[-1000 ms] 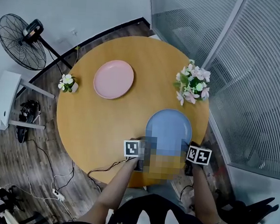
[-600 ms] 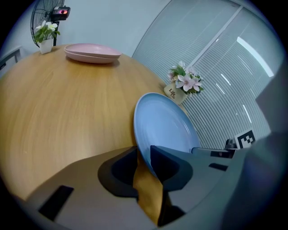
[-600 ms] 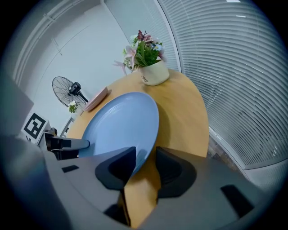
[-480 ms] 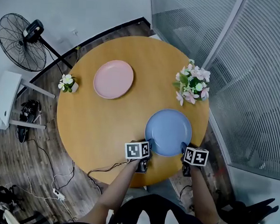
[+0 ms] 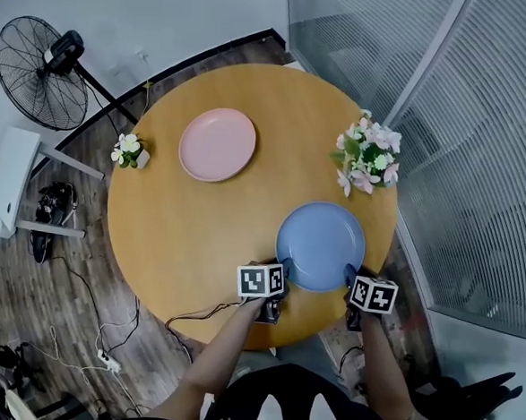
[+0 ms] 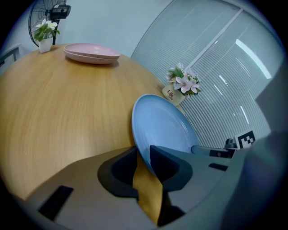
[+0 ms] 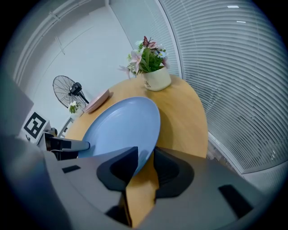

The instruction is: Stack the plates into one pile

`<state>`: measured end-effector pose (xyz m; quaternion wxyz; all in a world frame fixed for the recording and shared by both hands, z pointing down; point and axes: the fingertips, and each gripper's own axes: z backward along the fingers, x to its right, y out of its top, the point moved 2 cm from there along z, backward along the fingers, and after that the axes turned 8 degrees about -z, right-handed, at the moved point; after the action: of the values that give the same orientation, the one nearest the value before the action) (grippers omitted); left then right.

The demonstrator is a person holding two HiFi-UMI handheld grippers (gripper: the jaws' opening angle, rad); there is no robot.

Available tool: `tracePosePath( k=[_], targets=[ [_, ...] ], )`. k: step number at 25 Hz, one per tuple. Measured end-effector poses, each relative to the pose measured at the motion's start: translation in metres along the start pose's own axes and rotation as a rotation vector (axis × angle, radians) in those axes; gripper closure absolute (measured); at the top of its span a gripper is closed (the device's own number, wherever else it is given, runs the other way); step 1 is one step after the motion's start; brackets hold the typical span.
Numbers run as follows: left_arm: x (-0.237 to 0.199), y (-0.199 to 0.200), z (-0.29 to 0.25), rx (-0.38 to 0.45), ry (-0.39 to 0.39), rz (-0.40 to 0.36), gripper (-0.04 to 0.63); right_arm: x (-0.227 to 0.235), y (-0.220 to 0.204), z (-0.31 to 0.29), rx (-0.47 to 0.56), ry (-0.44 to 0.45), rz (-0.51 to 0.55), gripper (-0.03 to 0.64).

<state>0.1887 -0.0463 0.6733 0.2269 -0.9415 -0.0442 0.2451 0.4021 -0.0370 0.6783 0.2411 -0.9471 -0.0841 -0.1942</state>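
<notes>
A blue plate (image 5: 321,245) lies on the round wooden table (image 5: 180,235), near its front right edge. My left gripper (image 5: 283,273) is shut on the plate's near left rim; in the left gripper view the rim (image 6: 143,155) sits pinched between the jaws. My right gripper (image 5: 349,275) is at the near right rim, its jaws closing with the plate's edge (image 7: 145,157) pressed between them. A pink plate (image 5: 217,144) rests at the far left of the table, apart from both grippers.
A pot of pink and white flowers (image 5: 367,158) stands just beyond the blue plate, at the table's right edge. A small flower pot (image 5: 129,151) sits at the left edge. A standing fan (image 5: 39,72) and cables are on the floor to the left. A glass wall runs along the right.
Both grippers have moved in on the blue plate's near rim and their jaws have closed on it. The pink plate has not moved.
</notes>
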Motion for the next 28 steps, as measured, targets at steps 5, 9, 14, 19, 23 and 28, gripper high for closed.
tracePosePath(
  k=[5,9,14,19,23,28],
  targets=[
    [-0.001,0.009,0.010,0.009,-0.002,-0.038,0.500,-0.016,0.012,0.009,0.034,0.011,0.022,0.503],
    [-0.003,0.024,0.029,0.036,-0.010,-0.067,0.499,-0.036,0.025,0.021,0.071,0.018,0.034,0.503],
    [-0.013,0.044,0.059,0.076,-0.019,-0.051,0.499,-0.070,0.040,0.033,0.115,0.042,0.044,0.502],
    [-0.028,0.059,0.095,0.113,-0.008,-0.063,0.499,-0.109,0.046,0.041,0.143,0.076,0.059,0.502],
    [-0.044,0.063,0.123,0.130,0.014,-0.076,0.500,-0.140,0.042,0.044,0.149,0.097,0.080,0.499],
    [-0.069,0.054,0.159,0.153,0.026,-0.042,0.499,-0.178,0.027,0.044,0.128,0.135,0.090,0.497]
  ],
)
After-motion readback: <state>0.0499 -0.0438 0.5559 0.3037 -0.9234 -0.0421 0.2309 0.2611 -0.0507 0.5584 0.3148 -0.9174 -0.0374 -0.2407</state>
